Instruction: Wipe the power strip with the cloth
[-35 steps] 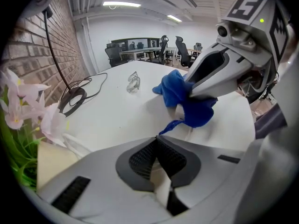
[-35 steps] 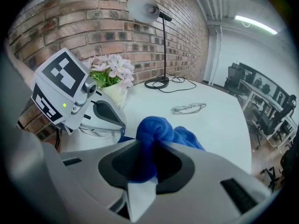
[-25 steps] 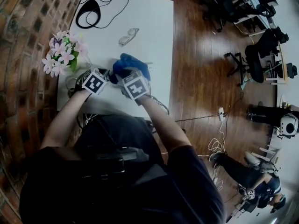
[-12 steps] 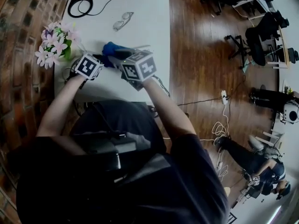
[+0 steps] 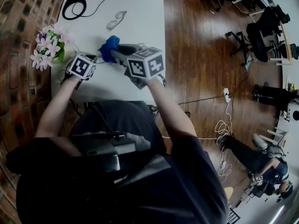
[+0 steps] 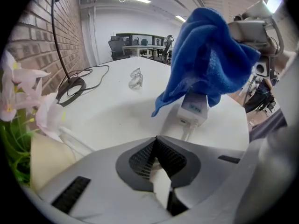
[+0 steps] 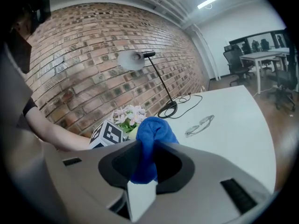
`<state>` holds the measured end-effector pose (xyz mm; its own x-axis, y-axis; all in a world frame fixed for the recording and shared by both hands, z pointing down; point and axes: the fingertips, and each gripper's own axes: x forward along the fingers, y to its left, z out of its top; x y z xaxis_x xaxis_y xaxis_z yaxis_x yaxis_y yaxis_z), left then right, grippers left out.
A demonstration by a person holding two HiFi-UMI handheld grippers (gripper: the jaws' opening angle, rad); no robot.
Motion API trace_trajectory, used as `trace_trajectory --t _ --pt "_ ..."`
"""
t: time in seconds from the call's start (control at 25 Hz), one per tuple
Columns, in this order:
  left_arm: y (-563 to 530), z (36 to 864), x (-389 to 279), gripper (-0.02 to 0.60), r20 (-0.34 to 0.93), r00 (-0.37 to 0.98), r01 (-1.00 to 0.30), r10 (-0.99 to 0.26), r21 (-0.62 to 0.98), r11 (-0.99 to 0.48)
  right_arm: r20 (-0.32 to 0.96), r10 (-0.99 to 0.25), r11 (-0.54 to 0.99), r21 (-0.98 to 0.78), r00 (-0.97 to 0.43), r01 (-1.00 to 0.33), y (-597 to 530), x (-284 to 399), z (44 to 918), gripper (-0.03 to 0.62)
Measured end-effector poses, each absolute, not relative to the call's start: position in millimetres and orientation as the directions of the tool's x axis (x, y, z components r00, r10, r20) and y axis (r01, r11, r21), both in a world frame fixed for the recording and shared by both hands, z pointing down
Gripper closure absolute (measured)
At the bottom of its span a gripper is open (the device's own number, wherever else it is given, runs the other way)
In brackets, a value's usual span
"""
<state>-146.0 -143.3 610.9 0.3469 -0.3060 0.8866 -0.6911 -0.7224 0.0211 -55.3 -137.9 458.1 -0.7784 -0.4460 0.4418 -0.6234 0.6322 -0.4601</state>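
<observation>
My right gripper (image 5: 120,50) is shut on a bunched blue cloth (image 5: 109,47) and holds it in the air over the white table (image 5: 140,13). In the left gripper view the cloth (image 6: 210,59) hangs from that gripper (image 6: 254,29), draped over the top of a white power strip (image 6: 194,110). The strip's cable (image 6: 187,133) runs down behind my left gripper (image 6: 156,139), whose jaws are shut; whether they pinch the cable is hidden. In the right gripper view the cloth (image 7: 152,129) fills the gap between the pads.
A pot of pink and white flowers (image 5: 49,45) stands just left of my left gripper (image 5: 93,59). Glasses (image 5: 115,20) and a black lamp base with cable (image 5: 74,6) lie farther back. The table's right edge drops to a wooden floor (image 5: 201,55).
My right gripper has risen with the blue cloth and turned, so its marker cube looks larger in the head view. The left gripper has stayed where it was.
</observation>
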Motion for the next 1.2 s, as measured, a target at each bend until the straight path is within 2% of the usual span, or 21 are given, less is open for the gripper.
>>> trace_trajectory --t 0.24,0.44,0.6,0.72,0.8,0.84,1.0,1.08,1.2 --pt "-140 610 -145 0.569 0.885 0.313 -0.712 -0.345 -0.021 -0.701 0.445 -0.473 0.612 -0.456 -0.761 -0.646 -134 -16 465 0.505" --pt "-144 611 -146 0.566 0.867 0.349 -0.727 -0.357 0.010 -0.687 0.463 -0.495 0.555 -0.482 -0.735 -0.678 -131 30 479 0.505" --pt "-161 565 -130 0.568 0.742 0.474 -0.707 -0.474 0.000 -0.707 0.469 -0.500 0.497 -0.533 -0.728 -0.685 -130 60 492 0.505" --pt "-160 547 -102 0.555 0.730 0.555 -0.655 -0.400 0.087 -0.750 0.462 -0.506 0.464 -0.567 -0.729 -0.681 -132 79 499 0.505" --pt "-154 552 -81 0.490 0.765 0.556 -0.562 -0.325 0.058 -0.825 0.463 -0.513 0.451 -0.571 -0.723 -0.686 -134 88 501 0.505" --pt "-148 556 -69 0.420 0.780 0.559 -0.513 -0.281 0.059 -0.856 0.463 -0.515 0.448 -0.572 -0.721 -0.687 -135 92 501 0.505" --pt "-128 577 -35 0.268 0.811 0.574 -0.409 -0.113 0.165 -0.897 0.468 -0.518 0.431 -0.581 -0.716 -0.691 -138 104 506 0.505" --pt "-127 590 -33 0.245 0.847 0.523 -0.371 -0.096 0.124 -0.921 0.476 -0.515 0.424 -0.581 -0.713 -0.695 -136 110 509 0.505" --pt "-131 600 -26 0.245 0.865 0.493 -0.346 -0.089 0.102 -0.933 0.482 -0.509 0.418 -0.585 -0.713 -0.695 -133 117 513 0.505"
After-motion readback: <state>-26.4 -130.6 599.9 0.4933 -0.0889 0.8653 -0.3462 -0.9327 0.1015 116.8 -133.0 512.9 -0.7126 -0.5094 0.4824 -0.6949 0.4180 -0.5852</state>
